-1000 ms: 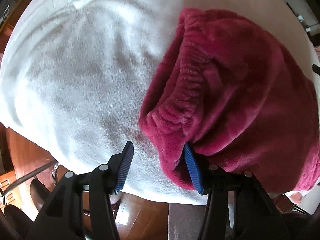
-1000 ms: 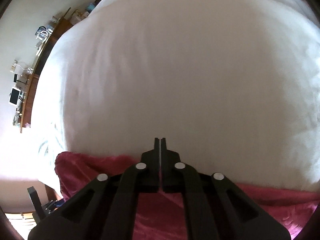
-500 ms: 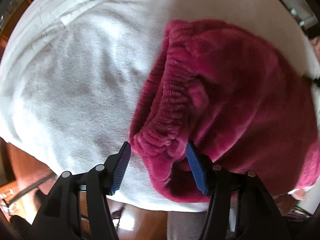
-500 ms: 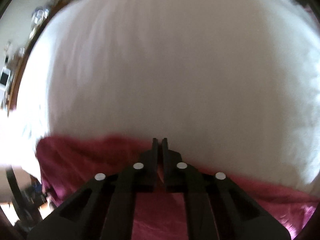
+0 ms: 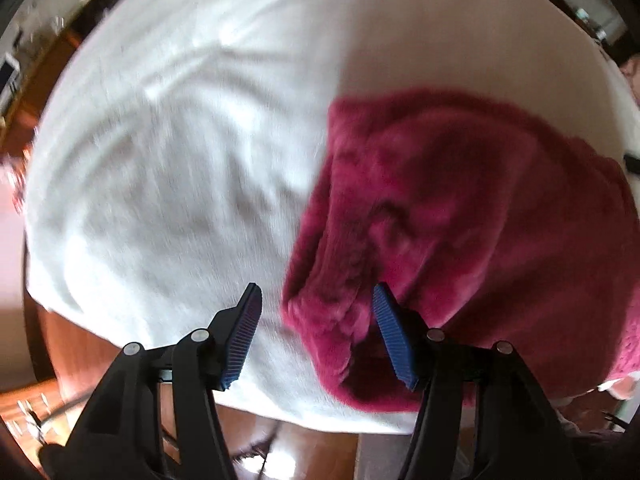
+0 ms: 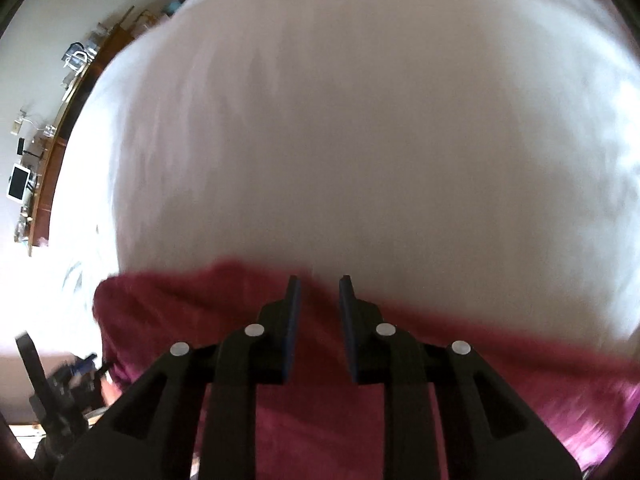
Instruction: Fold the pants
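Observation:
Fuzzy magenta pants (image 5: 460,216) lie bunched on a white blanket (image 5: 180,180), filling the right half of the left wrist view. Their ribbed waistband corner (image 5: 320,312) sits between the blue pads of my left gripper (image 5: 316,304), which is open; the right pad touches the fabric. In the right wrist view the pants (image 6: 200,312) form a band along the bottom, under my right gripper (image 6: 320,284). Its jaws stand a little apart, open, just above the fabric edge with nothing between them.
The white blanket (image 6: 340,120) covers the whole surface ahead. Its near edge drops to a wooden floor (image 5: 72,344). A wooden shelf with small items and a tablet (image 6: 18,182) runs along the left wall.
My right gripper was shut on the pants edge and has opened, letting go. My left gripper stayed open and slid back, so the pants appear lower and farther right; both views are motion-blurred.

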Motion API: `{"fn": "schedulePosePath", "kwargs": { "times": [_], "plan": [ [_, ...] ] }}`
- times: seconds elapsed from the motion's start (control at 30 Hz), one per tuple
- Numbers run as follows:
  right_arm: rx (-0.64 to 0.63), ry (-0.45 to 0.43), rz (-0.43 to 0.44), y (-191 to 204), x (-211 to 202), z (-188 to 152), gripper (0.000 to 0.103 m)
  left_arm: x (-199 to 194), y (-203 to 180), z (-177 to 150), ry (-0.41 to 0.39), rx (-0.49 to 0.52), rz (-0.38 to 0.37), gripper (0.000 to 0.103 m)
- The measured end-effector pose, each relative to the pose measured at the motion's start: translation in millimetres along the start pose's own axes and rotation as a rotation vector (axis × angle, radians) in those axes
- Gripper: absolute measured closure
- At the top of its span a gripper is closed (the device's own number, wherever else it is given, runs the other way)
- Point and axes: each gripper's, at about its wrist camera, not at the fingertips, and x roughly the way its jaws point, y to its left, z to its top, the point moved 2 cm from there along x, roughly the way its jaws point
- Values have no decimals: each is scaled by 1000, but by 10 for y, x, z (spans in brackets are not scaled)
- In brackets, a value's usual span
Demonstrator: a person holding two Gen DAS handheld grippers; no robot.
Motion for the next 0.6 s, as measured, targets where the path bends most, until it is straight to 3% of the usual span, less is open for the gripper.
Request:
{"fn": "schedulePosePath", "kwargs": {
  "times": [0.1, 0.2, 0.27, 0.3, 0.37, 0.4, 0.5, 0.57, 0.6],
  "plan": [
    [21, 24, -21, -40, 200, -147, 68, -119, -236, 220, -43, 67, -17, 44],
    [15, 21, -5, -48, 352, -69, 66, -59, -382, 254, -38, 123, -36, 44],
    [-33, 17, -36, 3, 439, 17, 86, 86, -456, 240, -15, 148, -17, 44],
    [-67, 4, -71, 32, 467, 79, 102, 163, -500, 252, 1, 153, 12, 44],
    [-87, -39, -248, 22, 476, 176, 103, 369, -435, 121, 56, 134, 66, 43],
    [-75, -60, -289, -26, 466, 220, 103, 441, -375, 89, 78, 106, 72, 42],
    [-25, -87, -220, -102, 317, 181, 103, 454, -255, 36, 98, 32, 33, 38],
    [-9, -115, -177, -136, 170, 65, 96, 395, -260, 52, 82, 41, 32, 39],
    [7, -124, -161, -185, 94, -30, 81, 352, -303, 72, 73, 55, 40, 39]
  ]
}}
